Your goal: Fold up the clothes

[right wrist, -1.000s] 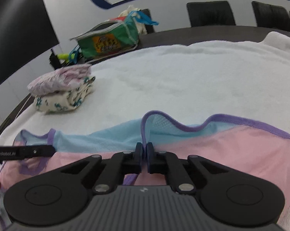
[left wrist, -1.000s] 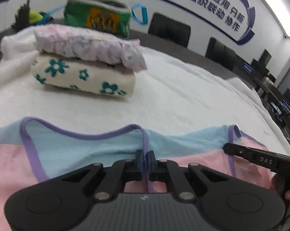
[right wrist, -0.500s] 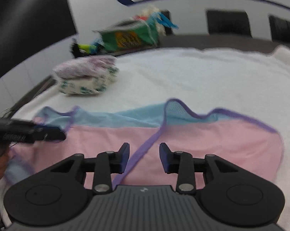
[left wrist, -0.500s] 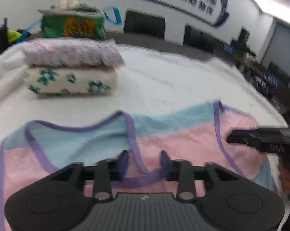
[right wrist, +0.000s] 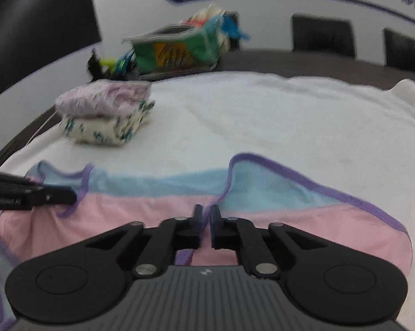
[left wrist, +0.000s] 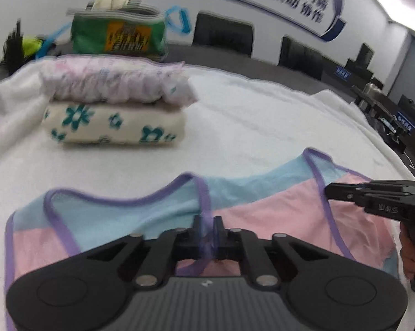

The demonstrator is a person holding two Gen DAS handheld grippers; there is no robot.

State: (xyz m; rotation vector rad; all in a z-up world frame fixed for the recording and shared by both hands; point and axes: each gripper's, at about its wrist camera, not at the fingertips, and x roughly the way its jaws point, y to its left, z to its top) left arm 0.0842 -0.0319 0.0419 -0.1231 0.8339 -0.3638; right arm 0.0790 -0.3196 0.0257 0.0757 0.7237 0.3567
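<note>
**Both grippers pinched on the purple trim, ready to carry a fold**

With each pair of jaws closed on a strip of purple edging, the step in hand looks like the grasp before a fold. The left gripper (left wrist: 207, 230) has its jaws together on the binding where it runs down from the neckline of the pink and blue garment (left wrist: 262, 215); a loop of that binding pokes out behind the fingers. The right gripper (right wrist: 204, 220) is clamped likewise on the trim of the other shoulder strap, the jaws nearly touching with cloth between them. The garment itself lies spread on the white towel (right wrist: 262, 121) that covers the counter, close in front of both cameras, its blue band towards the far side and its pink body nearest.

My reading is that the next move calls for lifting both straps together and level, then carrying them over the body so the fold line falls straight; uneven heights would skew the light cloth.

The garment seems thin and slack, a mesh-like knit in the blue part, with narrow purple binding tracing curved armholes and neckline. The towel is thick and nappy, likely to drag on the fabric. Further off to the left stands a stack of folded clothes (left wrist: 113, 110): a ruffled pale lilac piece on a cream one printed with teal flowers. Behind it sits a green bag (left wrist: 119, 37) with blue handles.
</note>
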